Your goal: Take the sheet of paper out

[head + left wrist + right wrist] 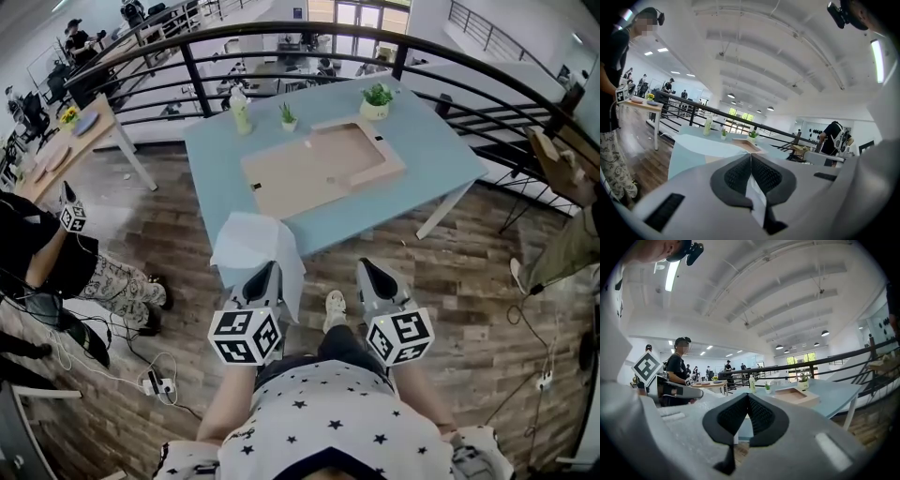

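- The left gripper (269,268) is pinched shut on a white, slightly crumpled sheet of paper (247,242). Its own view shows a strip of white caught between the closed dark pads.
- The sheet hangs in the air in front of the near left edge of the light blue rectangular table (431,141), resting on nothing.
- A flat, pale wooden frame with a shallow rectangular recess (389,170) lies in the middle of the table. The recess looks bare, with no paper in it.
- The right gripper (367,265) is held beside the left, off the table's near edge. Its jaws are together with nothing between them.
- Judgement: the sheet is already out and clear of both frame and table, so taking it out looks done. At most, putting the sheet down remains, and the task names no place for that.
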A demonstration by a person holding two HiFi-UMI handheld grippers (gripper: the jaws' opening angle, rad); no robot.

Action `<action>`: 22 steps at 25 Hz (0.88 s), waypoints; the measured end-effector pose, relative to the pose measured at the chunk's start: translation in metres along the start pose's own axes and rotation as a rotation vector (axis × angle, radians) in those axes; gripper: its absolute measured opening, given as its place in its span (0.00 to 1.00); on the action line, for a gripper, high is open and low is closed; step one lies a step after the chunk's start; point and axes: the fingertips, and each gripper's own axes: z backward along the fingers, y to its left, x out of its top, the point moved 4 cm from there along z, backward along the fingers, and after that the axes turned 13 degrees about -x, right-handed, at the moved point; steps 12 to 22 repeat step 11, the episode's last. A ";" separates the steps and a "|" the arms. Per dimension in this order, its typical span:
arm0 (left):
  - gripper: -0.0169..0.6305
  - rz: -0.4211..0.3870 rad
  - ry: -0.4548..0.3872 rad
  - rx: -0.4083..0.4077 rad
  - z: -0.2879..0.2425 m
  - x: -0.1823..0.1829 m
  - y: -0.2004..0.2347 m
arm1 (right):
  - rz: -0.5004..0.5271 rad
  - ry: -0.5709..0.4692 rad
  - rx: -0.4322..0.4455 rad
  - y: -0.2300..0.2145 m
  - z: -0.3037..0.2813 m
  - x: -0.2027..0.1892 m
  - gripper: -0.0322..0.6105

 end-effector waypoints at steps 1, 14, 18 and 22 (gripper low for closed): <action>0.03 0.000 0.000 -0.001 0.000 0.001 0.000 | 0.000 0.000 -0.001 0.000 0.000 0.000 0.06; 0.03 -0.006 0.003 -0.006 -0.004 0.005 -0.001 | 0.006 0.002 -0.003 -0.004 -0.003 0.001 0.06; 0.03 -0.006 0.003 -0.006 -0.004 0.005 -0.001 | 0.006 0.002 -0.003 -0.004 -0.003 0.001 0.06; 0.03 -0.006 0.003 -0.006 -0.004 0.005 -0.001 | 0.006 0.002 -0.003 -0.004 -0.003 0.001 0.06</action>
